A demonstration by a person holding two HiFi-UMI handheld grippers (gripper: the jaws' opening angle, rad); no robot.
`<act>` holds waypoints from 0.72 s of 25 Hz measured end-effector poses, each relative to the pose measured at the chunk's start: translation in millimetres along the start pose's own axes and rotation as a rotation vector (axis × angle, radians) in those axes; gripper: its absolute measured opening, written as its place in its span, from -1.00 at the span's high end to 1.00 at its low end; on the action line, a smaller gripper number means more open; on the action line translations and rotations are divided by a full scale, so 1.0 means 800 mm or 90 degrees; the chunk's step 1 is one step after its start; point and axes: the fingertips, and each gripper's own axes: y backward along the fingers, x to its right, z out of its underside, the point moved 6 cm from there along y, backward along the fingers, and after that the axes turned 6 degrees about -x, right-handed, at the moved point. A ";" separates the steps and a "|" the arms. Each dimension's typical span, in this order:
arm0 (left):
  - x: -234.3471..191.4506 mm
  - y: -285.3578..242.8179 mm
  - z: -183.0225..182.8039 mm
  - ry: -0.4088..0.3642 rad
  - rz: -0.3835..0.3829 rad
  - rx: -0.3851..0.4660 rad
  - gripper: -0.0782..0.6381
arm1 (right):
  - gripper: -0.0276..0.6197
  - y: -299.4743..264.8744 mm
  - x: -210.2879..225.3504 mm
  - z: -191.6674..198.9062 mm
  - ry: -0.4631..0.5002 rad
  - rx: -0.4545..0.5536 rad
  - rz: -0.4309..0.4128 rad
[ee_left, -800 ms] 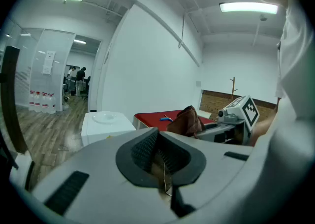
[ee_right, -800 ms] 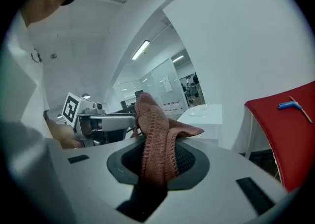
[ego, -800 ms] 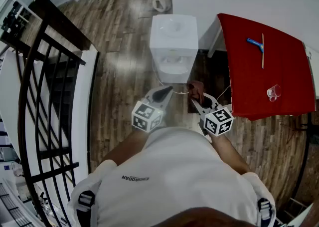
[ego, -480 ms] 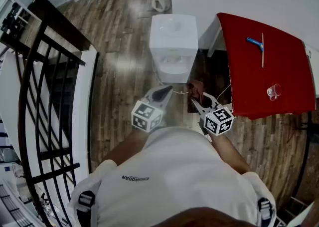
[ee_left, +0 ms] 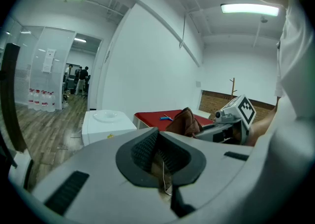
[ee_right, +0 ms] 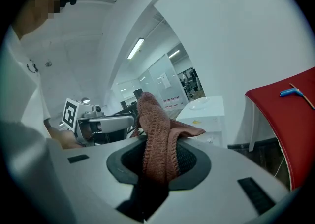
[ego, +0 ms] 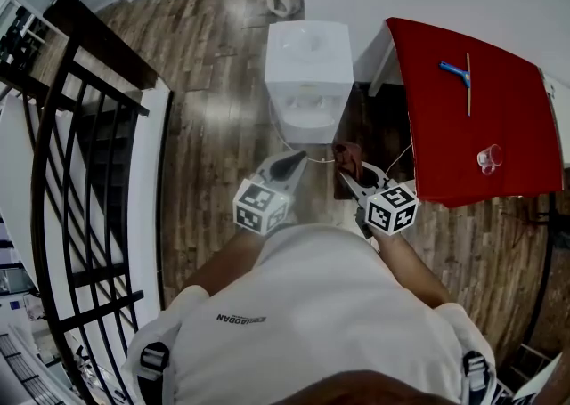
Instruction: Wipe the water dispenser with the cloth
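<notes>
The white water dispenser [ego: 309, 74] stands on the wood floor ahead of me, against the white wall. It also shows in the left gripper view as the dispenser [ee_left: 106, 122] and in the right gripper view as the dispenser [ee_right: 204, 110]. My right gripper [ego: 349, 172] is shut on a reddish-brown knitted cloth [ego: 348, 157], which bunches up out of the jaws as the cloth [ee_right: 157, 139]. My left gripper [ego: 289, 164] hangs beside it, jaws together with no cloth in them. Both are held short of the dispenser's front, apart from it.
A table under a red cover [ego: 472, 118] stands right of the dispenser, with a blue-handled tool [ego: 456, 76] and a clear cup [ego: 485, 161] on it. A black railing [ego: 80, 172] runs along the left. A white bag [ego: 283, 3] lies on the floor behind the dispenser.
The dispenser and table sit slightly higher in the head view than before. Both grippers keep nearly the same pose, and the cloth stays in the right one.
</notes>
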 end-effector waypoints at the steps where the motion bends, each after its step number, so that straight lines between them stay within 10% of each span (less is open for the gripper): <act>1: -0.001 0.000 0.000 0.000 0.002 -0.001 0.79 | 0.62 -0.001 -0.001 0.000 -0.001 -0.002 -0.001; 18: -0.058 0.002 0.007 -0.015 0.057 -0.029 0.79 | 0.62 -0.050 -0.014 -0.005 -0.035 -0.005 0.054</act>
